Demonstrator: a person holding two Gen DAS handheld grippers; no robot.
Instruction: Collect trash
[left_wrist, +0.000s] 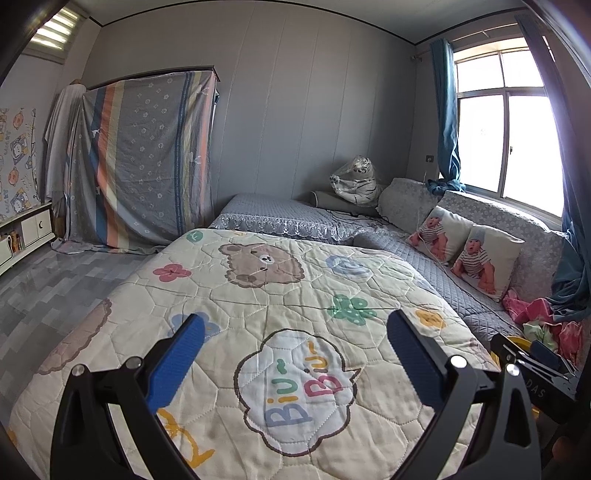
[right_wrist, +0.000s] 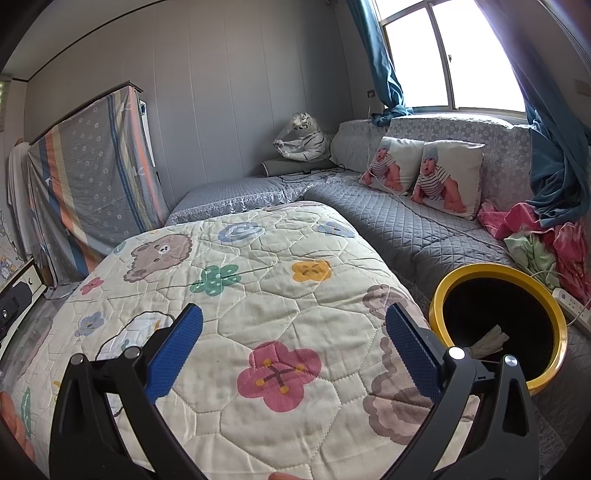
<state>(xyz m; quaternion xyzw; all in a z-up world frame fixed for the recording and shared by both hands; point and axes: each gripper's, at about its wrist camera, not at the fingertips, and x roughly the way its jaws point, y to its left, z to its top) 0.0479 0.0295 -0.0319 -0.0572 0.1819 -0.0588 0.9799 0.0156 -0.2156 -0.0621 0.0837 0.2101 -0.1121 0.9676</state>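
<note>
**Hovering over the quilt, both tools wide apart**

Hanging above the cartoon quilt, the left tool has its blue fingers spread with nothing between them; bare floor lies past the quilt's left edge. The right tool is likewise spread and empty, near the quilt's right edge. Only the right view shows inside the yellow-rimmed bin just beside that edge: a crumpled paper scrap lies in it. The left view catches only a sliver of the rim.
</note>
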